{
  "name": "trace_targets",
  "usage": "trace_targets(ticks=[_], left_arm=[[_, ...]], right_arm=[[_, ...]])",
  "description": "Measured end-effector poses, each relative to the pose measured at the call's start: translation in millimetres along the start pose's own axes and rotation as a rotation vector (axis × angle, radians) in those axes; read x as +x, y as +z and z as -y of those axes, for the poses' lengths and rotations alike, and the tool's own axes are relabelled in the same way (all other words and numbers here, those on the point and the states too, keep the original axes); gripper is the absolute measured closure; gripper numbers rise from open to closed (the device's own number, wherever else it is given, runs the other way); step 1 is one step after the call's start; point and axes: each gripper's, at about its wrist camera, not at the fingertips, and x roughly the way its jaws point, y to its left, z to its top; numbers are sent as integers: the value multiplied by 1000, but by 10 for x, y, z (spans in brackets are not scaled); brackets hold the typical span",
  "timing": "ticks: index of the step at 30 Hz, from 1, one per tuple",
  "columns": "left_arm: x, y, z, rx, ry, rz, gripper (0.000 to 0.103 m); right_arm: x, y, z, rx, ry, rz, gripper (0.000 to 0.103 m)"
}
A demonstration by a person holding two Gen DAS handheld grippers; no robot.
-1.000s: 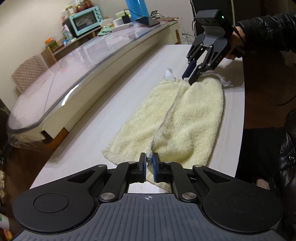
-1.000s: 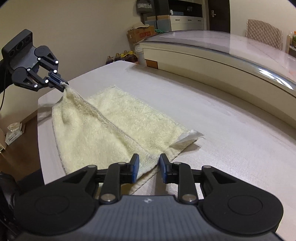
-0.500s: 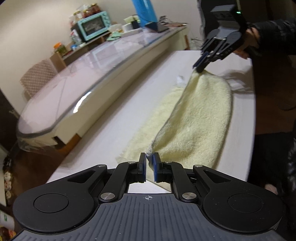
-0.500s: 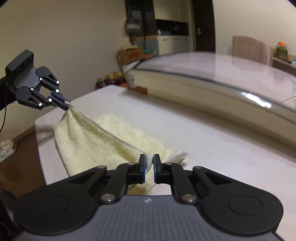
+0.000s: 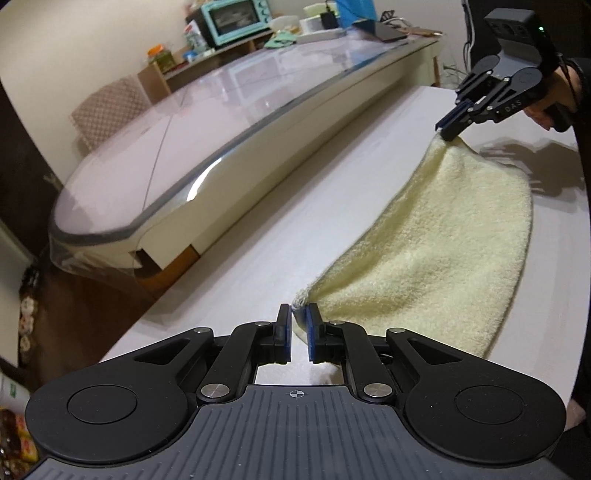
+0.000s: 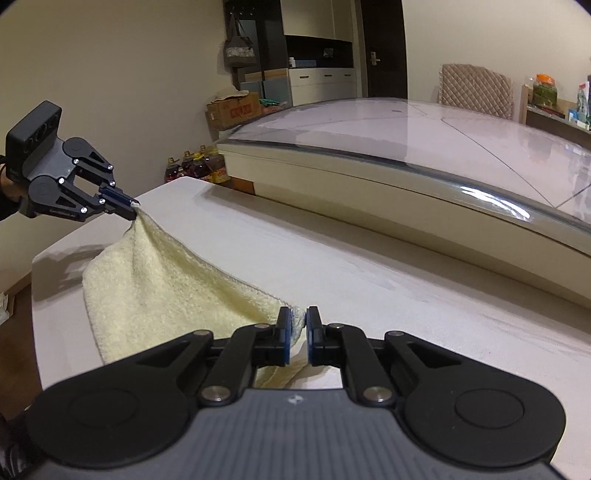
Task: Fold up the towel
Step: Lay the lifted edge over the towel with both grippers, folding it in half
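A pale yellow towel [image 5: 436,254] hangs stretched between my two grippers above the white table [image 5: 295,206]; its lower fold rests on the table. My left gripper [image 5: 298,317] is shut on one corner of the towel. My right gripper [image 6: 295,321] is shut on the other corner along the same edge. In the left wrist view the right gripper [image 5: 448,129] shows at the far end of the towel. In the right wrist view the left gripper [image 6: 127,206] shows at the far end of the towel [image 6: 166,288].
A long glass-topped table [image 5: 192,122] runs beside the white table, close to its far edge. A padded chair [image 6: 476,88] stands behind it. A teal toaster oven [image 5: 231,18] and jars sit on a shelf. Boxes and bottles [image 6: 199,166] stand on the floor.
My right gripper closed on the towel corner. Both grippers lifted the towel's edge off the table and drew it taut; the flat lower layer is no longer spread out.
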Motion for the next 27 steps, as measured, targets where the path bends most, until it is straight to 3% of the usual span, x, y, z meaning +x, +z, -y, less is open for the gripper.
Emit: trace_targets(ticks=[10,23,25,27], left_arm=[[92,-94,-92,-64,-12,-6,93],[327,-50,-36,-17,-86,-33,91],[350,-50,-17,1,-78,-36,90],[351,-45,-19,4,-66,-32,82]], right_arm=[[159,-95,64,25,-3,-42,94],[194,-123,96,41,5,-52,94],[194,-127,99,42,6,-52,94],[196,-133,100,42,7,-53,94]])
